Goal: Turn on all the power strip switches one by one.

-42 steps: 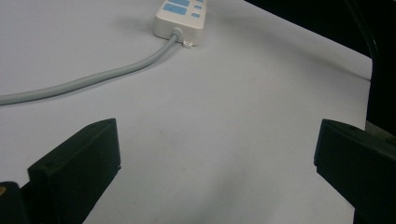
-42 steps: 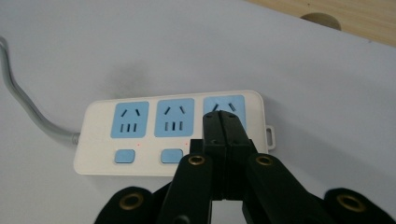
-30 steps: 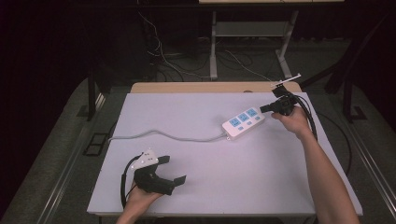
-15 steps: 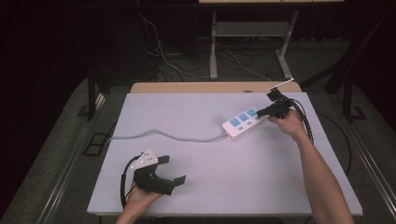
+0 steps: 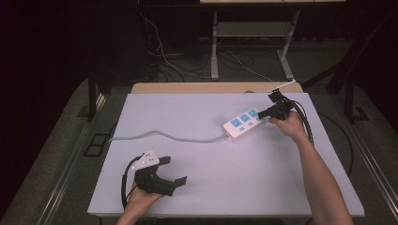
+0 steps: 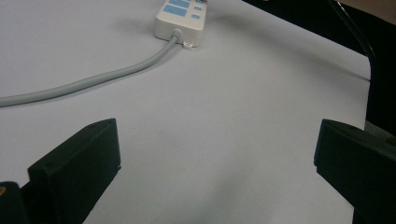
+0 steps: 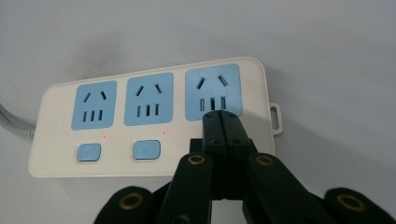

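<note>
From the high view, a white power strip (image 5: 242, 123) lies on the right far part of the pale table (image 5: 211, 187), turned at an angle. Its grey cable (image 5: 164, 136) runs from the strip's left end toward the table's left edge. The right gripper (image 5: 268, 112) is held at the right end of the strip, with its tip on or just above it. The left gripper (image 5: 177, 174) rests near the front left edge of the table, well apart from the strip, and its fingers are spread wide with nothing between them.

In the left gripper view, the two black fingers (image 6: 74, 163) stand far from each other over bare table. The strip (image 6: 180, 21) is seen far ahead at the top, with the cable (image 6: 93, 81) curving away to the left.

In the right gripper view, the right gripper's fingers (image 7: 219, 128) are pressed together and pinch nothing. Their tip sits over the strip (image 7: 149, 116), just under the third blue socket (image 7: 213, 92), where the other two sockets have a blue button (image 7: 147, 150) each. Whether the tip touches the strip, I cannot tell.
</note>
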